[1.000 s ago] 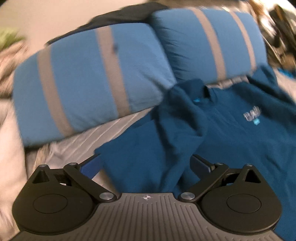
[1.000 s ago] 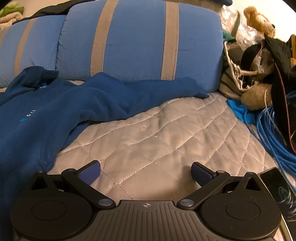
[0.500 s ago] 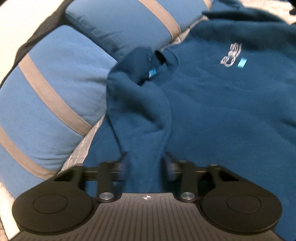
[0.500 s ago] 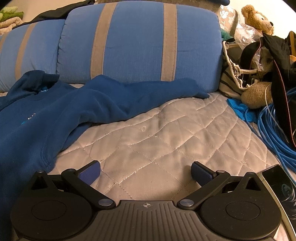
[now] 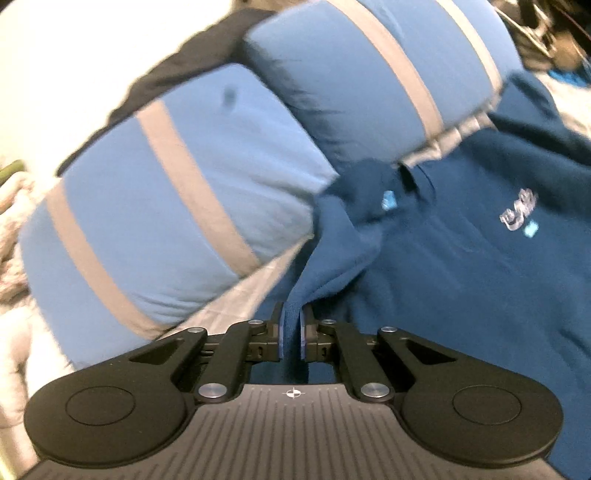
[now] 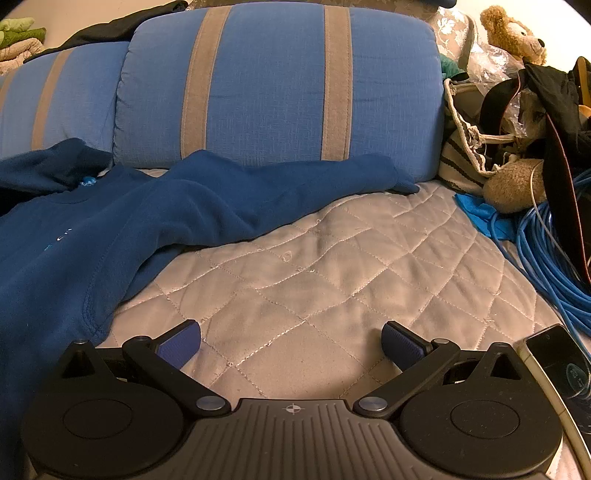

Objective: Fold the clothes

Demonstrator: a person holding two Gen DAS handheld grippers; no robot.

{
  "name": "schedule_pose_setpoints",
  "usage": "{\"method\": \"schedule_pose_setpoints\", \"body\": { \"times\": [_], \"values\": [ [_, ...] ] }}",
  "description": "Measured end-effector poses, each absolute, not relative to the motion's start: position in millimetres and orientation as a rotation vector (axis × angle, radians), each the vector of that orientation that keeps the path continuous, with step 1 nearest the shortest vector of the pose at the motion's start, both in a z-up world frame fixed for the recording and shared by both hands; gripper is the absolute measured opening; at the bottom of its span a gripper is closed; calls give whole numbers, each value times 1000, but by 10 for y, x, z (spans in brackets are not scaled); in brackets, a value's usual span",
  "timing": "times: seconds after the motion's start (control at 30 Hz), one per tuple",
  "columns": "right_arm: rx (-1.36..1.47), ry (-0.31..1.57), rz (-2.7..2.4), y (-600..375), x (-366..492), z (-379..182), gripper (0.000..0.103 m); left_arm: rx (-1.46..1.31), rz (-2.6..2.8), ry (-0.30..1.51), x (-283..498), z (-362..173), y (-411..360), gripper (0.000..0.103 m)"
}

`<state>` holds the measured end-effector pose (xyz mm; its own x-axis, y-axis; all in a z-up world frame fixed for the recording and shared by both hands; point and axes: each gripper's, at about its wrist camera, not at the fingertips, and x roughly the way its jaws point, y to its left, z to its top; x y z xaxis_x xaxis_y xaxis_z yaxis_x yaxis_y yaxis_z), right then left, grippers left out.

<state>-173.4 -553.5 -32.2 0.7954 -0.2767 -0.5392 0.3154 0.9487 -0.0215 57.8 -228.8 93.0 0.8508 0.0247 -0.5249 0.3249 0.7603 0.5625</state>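
Navy fleece, a sweatshirt point(image 5: 461, 280), lies face up on the quilted grey bed cover point(image 6: 332, 280), its collar toward the two blue pillows with grey stripes point(image 6: 273, 85) and its body running back toward me, so the long axis goes from the pillows down the bed. My left tongs point(image 5: 291, 332) are pinched nearly together on a fold of its sleeve, the cloth rising in a ridge from between the pads toward the collar. A small light-blue tag shows inside the neck. On the chest sits a pale logo with a light-blue square beneath it; the picture is blurred and I cannot read it.

My right tongs point(image 6: 291, 341) stand wide apart over bare quilt, holding nothing. The other sleeve point(image 6: 295, 184) stretches out sideways along the foot of the pillow, cuff pointing right. At the right edge lie coiled blue cable point(image 6: 546, 254), a teddy bear point(image 6: 513, 33) and a phone point(image 6: 557, 365).
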Motion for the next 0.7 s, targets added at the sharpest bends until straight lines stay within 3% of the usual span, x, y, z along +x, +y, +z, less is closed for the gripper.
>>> {"method": "schedule_pose_setpoints", "body": {
  "times": [0.4,0.7],
  "values": [
    [63,570,-321,-5520,-1739,-321,103,683,-15,579,242,1274,-1707,8],
    [63,570,-323,-5521,-1741,-324,103,730,174,741,393,870,-1052,10]
  ]
}}
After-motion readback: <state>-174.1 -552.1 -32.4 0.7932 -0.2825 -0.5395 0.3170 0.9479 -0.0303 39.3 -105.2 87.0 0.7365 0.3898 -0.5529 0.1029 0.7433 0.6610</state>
